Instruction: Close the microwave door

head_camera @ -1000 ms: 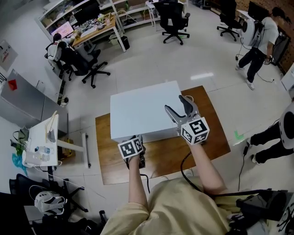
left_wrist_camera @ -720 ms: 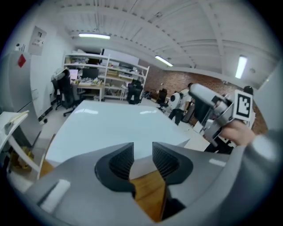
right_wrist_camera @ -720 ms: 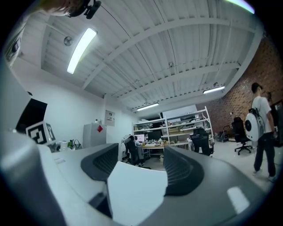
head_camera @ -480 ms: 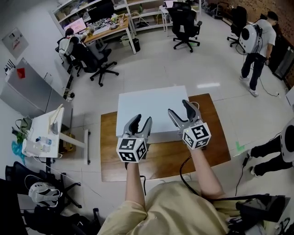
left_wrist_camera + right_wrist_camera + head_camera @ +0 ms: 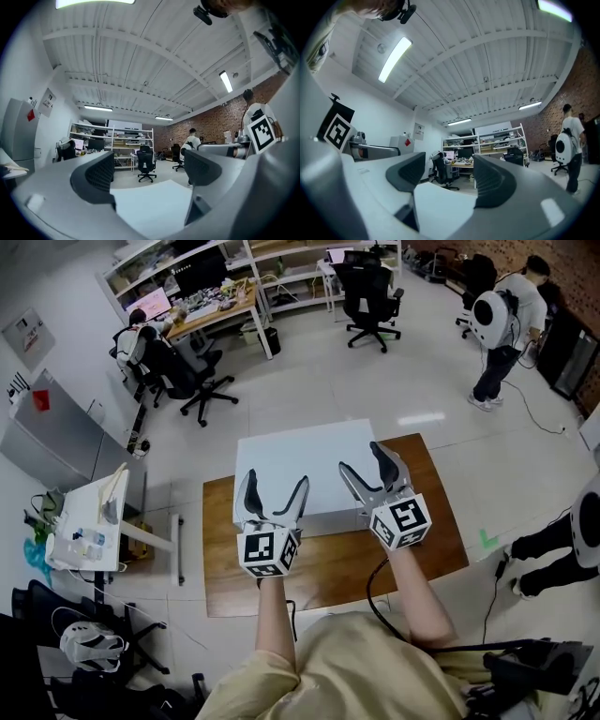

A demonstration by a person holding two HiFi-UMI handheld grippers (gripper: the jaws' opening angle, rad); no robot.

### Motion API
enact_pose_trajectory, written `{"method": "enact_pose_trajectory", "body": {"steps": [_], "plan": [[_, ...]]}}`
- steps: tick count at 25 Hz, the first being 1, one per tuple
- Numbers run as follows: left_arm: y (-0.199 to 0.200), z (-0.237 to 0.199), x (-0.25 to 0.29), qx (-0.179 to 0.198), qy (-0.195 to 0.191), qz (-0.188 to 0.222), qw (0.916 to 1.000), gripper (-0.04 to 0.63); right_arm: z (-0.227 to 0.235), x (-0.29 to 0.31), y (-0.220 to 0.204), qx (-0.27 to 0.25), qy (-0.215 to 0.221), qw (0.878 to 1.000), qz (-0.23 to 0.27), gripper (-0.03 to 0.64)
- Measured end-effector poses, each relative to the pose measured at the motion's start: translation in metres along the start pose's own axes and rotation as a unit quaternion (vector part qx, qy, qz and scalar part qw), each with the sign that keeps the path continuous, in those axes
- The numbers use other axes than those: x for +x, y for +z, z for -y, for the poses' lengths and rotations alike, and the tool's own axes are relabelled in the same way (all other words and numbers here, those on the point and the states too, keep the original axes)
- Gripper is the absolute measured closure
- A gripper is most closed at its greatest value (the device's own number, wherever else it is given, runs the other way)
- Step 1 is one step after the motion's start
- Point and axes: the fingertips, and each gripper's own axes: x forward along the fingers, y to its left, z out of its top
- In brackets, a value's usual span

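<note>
The white microwave [image 5: 300, 457] stands on a wooden table [image 5: 436, 521], and from above I see only its flat top. Its front face and door are hidden from me. My left gripper [image 5: 275, 486] hovers over the front left edge of the top, its jaws opening with nothing between them. My right gripper [image 5: 364, 460] hangs over the front right part of the top, open and empty. In the left gripper view, the left gripper [image 5: 150, 171] looks level across the white top [image 5: 154, 206]. The right gripper [image 5: 451, 176] also frames the white top [image 5: 440, 206].
A black cable [image 5: 373, 582] runs off the table's near edge. A small white table [image 5: 89, 521] stands to the left. Office chairs [image 5: 370, 296] and desks [image 5: 202, 310] fill the back. A person [image 5: 502, 324] stands at the far right, and another sits at the far left desk.
My left gripper rose from low in front of the microwave to above its front edge, and its jaws went from shut to wide. The right gripper shifted slightly.
</note>
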Motion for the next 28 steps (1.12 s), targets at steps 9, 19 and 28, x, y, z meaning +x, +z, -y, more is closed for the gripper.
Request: {"method": "enact_pose_trajectory", "body": {"steps": [9,19,28], "plan": [[0.002,-0.005,-0.010,-0.001,0.010,-0.009,0.9999,0.149,-0.005,0.001,-0.009,-0.025,-0.015,0.999,-0.041,0.307],[-0.014,-0.014,-0.019,0.010,0.020,-0.023,0.9995,0.149,-0.020,0.008,-0.019,-0.018,0.004,0.999,-0.038,0.307],[-0.023,-0.019,-0.019,0.018,0.020,-0.025,0.9993,0.151,-0.031,0.015,-0.029,-0.020,0.017,0.999,-0.042,0.307]]}}
